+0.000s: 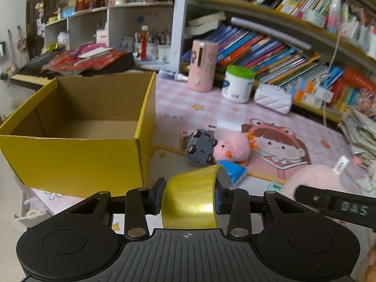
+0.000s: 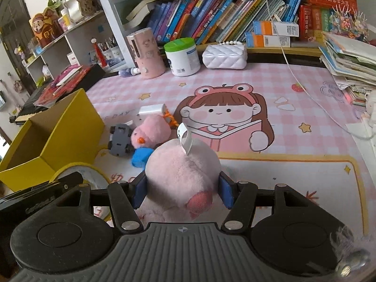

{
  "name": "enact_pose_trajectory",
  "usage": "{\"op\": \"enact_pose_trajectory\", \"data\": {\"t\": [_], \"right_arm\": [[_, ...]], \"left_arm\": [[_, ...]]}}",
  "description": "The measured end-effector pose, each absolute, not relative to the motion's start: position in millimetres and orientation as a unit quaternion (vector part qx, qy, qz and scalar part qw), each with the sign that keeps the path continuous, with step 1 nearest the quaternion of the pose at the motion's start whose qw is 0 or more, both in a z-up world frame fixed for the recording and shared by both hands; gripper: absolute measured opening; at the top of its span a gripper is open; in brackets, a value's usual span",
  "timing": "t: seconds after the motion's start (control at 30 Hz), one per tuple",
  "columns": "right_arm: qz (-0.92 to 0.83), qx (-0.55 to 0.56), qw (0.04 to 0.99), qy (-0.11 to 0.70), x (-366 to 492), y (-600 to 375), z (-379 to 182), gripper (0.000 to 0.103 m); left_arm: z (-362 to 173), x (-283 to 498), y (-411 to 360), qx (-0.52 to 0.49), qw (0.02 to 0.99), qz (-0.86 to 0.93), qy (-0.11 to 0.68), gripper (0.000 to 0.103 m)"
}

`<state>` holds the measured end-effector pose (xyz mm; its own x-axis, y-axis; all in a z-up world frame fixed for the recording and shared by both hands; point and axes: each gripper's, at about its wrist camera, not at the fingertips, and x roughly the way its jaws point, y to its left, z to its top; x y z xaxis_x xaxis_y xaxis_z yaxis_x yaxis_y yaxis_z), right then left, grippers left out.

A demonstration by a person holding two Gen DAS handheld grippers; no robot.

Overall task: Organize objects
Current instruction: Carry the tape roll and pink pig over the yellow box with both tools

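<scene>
Tape roll (image 1: 190,199) clamped in left gripper (image 1: 188,196) beside yellow box (image 1: 77,159); right gripper (image 2: 182,191) squeezes pink plush (image 2: 182,171).

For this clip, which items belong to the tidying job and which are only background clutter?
Part of the job:
- yellow cardboard box
- yellow tape roll, gripped in left claw
- large pink plush toy, gripped in right claw
- small pink chick plush
- grey toy car

Lying about:
- shelved books
- white quilted purse
- green-lidded white tub
</scene>
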<state>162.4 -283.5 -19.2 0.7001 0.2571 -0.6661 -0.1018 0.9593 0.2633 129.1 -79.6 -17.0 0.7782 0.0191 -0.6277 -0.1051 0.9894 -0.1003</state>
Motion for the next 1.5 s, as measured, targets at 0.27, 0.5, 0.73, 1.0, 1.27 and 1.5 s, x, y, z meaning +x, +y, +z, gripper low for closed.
{"op": "enact_pose_trajectory", "data": {"t": [0.27,0.5,0.73,1.0,1.27,1.5], "right_arm": [[0.111,0.094,0.916,0.374,130,-230,-9,0.058],[0.141,0.08,0.908,0.386,97,-167,-8,0.058],[0.159,0.077,0.9,0.398,66,-116,-14,0.059],[0.164,0.087,0.896,0.403,32,-74,-20,0.059],[0.164,0.092,0.899,0.396,9,-50,-17,0.059],[0.157,0.084,0.904,0.389,0,-42,-11,0.059]], "left_arm": [[-8,92,-32,-0.079,0.946,0.025,0.313,0.037],[-5,57,27,-0.092,0.942,0.053,0.317,0.037],[-6,23,71,-0.087,0.941,0.063,0.32,0.037],[-6,-9,107,-0.074,0.944,0.064,0.315,0.037],[-3,-27,130,-0.071,0.947,0.063,0.306,0.037],[1,-34,139,-0.078,0.95,0.055,0.296,0.037]]}}
